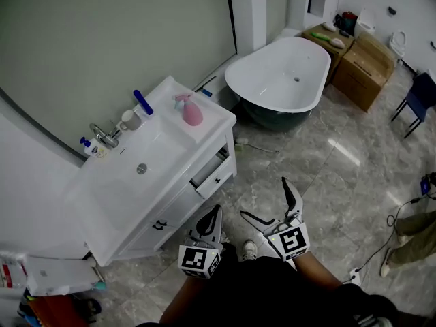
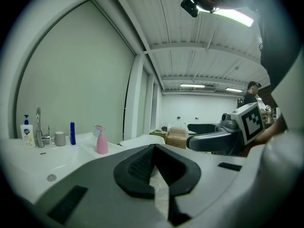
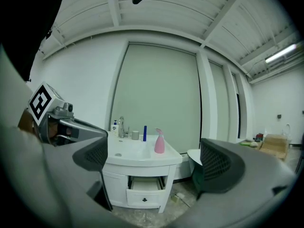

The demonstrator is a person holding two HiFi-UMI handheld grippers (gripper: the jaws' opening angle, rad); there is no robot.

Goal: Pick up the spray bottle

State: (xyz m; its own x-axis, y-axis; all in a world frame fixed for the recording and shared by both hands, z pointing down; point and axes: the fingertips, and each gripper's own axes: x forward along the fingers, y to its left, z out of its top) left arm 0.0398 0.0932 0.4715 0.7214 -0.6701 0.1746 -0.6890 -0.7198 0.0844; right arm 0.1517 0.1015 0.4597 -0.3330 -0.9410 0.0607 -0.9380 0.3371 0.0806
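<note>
The smooth, pink, pear-shaped plastic spray bottle (image 1: pixel 191 110) stood on a glossy white vanity (image 1: pixel 116 196) above a half-open drawer (image 1: pixel 214 176). The left gripper (image 1: pixel 215 213) had its ribbed jaws together; the right gripper (image 1: pixel 264 199) gaped, empty.

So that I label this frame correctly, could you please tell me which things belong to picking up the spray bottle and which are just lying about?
Job: pink spray bottle; open right hand-held gripper; shut left hand-held gripper.
Lying about: soap bottle, tap, cup, blue tube, bathtub, cardboard boxes.
</note>
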